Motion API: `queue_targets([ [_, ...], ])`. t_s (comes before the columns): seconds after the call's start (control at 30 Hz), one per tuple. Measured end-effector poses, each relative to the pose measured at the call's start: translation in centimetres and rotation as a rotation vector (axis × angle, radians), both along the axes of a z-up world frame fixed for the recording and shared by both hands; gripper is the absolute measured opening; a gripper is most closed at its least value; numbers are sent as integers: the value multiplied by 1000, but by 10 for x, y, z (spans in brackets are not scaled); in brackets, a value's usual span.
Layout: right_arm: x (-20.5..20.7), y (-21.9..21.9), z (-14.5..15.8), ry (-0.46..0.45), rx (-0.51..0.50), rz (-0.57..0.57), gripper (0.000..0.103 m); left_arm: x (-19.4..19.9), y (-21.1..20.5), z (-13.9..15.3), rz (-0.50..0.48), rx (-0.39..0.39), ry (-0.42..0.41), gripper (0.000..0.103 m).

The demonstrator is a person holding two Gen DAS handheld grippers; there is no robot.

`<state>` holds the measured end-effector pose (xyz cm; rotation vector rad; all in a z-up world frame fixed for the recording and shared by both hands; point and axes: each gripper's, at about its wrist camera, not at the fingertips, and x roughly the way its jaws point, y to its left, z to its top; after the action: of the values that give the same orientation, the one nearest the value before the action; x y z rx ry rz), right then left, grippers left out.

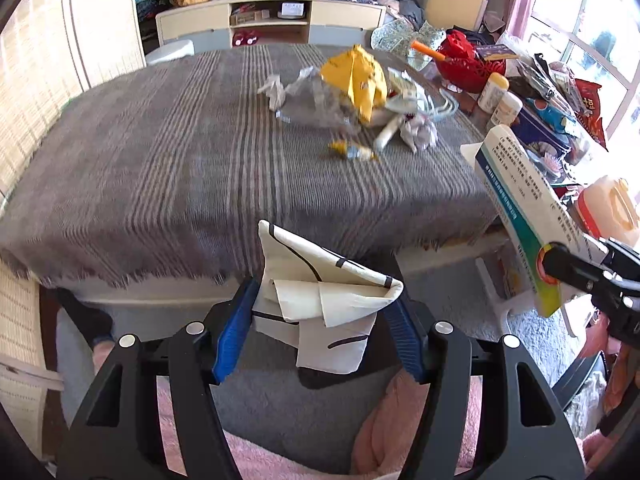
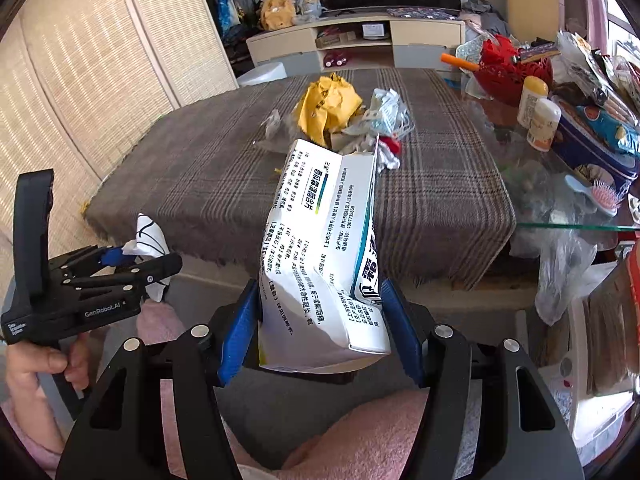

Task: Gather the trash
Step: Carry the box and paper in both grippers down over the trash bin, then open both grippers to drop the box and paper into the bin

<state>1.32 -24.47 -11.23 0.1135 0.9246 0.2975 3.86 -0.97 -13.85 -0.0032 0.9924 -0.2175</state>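
My left gripper (image 1: 320,312) is shut on a crumpled white paper with black lines (image 1: 320,300), held in front of the table's near edge; it also shows in the right wrist view (image 2: 148,236). My right gripper (image 2: 320,320) is shut on a crushed white medicine box (image 2: 320,248) with printed text, seen too in the left wrist view (image 1: 520,216). A pile of trash lies on the far part of the grey striped tablecloth (image 1: 160,152): a yellow crumpled wrapper (image 1: 356,80), clear plastic, white scraps and a small yellow piece (image 1: 352,152).
A glass table section on the right holds a red basket (image 2: 508,68), white bottles (image 2: 536,112), a blue tin and a hairbrush (image 2: 600,196). A plastic bag (image 2: 564,268) hangs below it. A TV cabinet (image 1: 272,20) stands behind, a woven screen on the left.
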Motion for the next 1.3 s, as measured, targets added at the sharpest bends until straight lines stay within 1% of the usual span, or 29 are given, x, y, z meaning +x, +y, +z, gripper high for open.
queue_targets([
  [0.2, -18, 12, -46, 68, -2, 18, 63, -11, -5, -40, -1, -22, 60, 60],
  [0.33, -20, 23, -80, 114, -51, 25, 63, -9, -12, -66, -1, -15, 102, 60],
  [0.43, -16, 25, -102, 138, -28, 31, 63, -4, -15, -89, 1, -32, 142, 60],
  [0.53, -9, 30, -123, 165, -37, 27, 63, 4, -18, -111, 4, -36, 172, 60],
  [0.67, 3, 34, -153, 221, -29, 32, 63, 18, -19, -136, 0, -43, 199, 60],
  [0.8, 17, 41, -178, 259, -28, 40, 63, 35, -24, -161, -11, -62, 258, 60],
  [0.9, 27, 44, -185, 263, -48, 33, 63, 48, -24, -172, -3, -54, 277, 60],
  [1.0, 38, 45, -193, 279, -46, 28, 63, 59, -23, -179, 4, -50, 289, 61],
  [1.13, 46, 46, -200, 275, -55, 24, 64, 70, -25, -187, 3, -57, 310, 63],
  [1.17, 48, 46, -202, 274, -62, 25, 66, 72, -25, -188, 4, -56, 310, 64],
  [1.2, 50, 47, -203, 276, -68, 28, 73, 73, -24, -188, 6, -56, 310, 65],
  [1.27, 49, 47, -203, 265, -88, 13, 79, 73, -23, -187, 14, -57, 303, 73],
  [1.3, 48, 48, -202, 260, -97, 13, 81, 73, -22, -184, 20, -57, 297, 79],
])
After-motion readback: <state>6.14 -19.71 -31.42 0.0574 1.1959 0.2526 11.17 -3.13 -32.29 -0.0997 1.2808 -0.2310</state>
